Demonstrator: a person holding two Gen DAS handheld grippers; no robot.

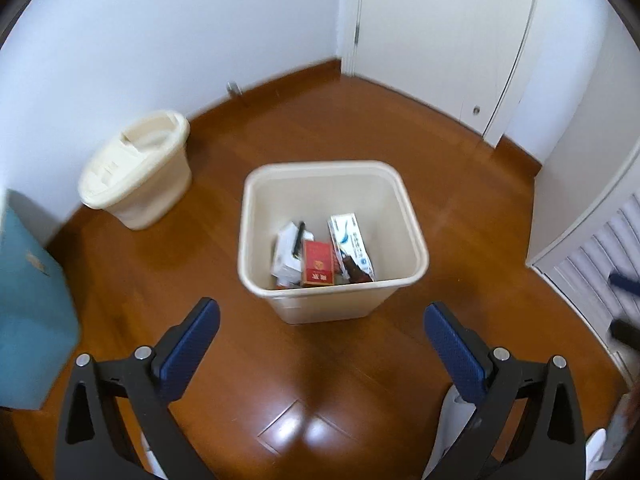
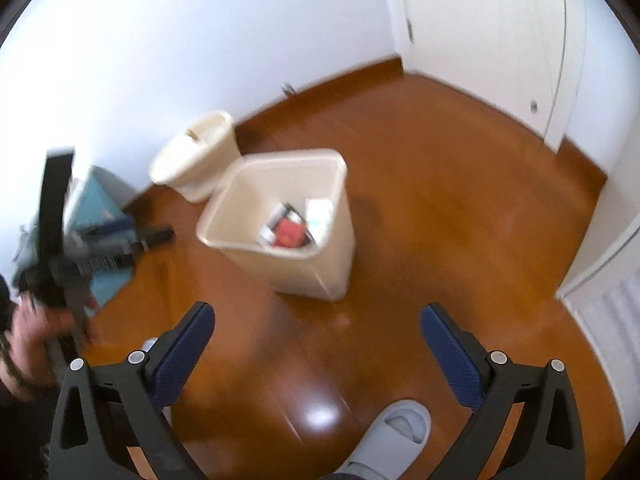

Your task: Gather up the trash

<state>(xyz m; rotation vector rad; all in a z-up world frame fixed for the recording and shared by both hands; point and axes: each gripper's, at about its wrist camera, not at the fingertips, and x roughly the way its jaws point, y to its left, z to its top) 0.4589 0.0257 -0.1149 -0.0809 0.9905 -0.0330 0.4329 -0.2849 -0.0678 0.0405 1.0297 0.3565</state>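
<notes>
Glossy brown wooden floor (image 1: pixel 460 184) fills both views, meeting white walls (image 1: pixel 160 40) and a white door (image 1: pixel 440 40) at the far side. Near the middle stands an open cream trash bin (image 1: pixel 256 216), square-mouthed and upright on the floor. Inside it, on the bottom, lie a red carton (image 1: pixel 318 268), a white and blue box (image 1: pixel 351 246) leaning beside it on the right, and crumpled white packaging (image 1: pixel 286 256) on the left with a dark thin item across it. A second cream bin with a lid (image 1: pixel 136 168) sits farther left, against the wall and well apart from the open one. A teal box (image 1: pixel 32 300) occupies the left edge. White louvred panels (image 1: pixel 600 272) run along the right.

The left gripper (image 1: pixel 322 322) hovers over the floor just near of the open bin, its blue-padded jaws spread wide with nothing between them. The right gripper (image 2: pixel 318 324) hangs likewise above bare floor, the bin lying beyond it and slightly left; its jaws are spread wide and hold nothing. In the right wrist view the person's left hand (image 2: pixel 36 332) shows blurred at the left edge, gripping the other tool, and a grey slipper (image 2: pixel 392 436) appears at the near edge.
</notes>
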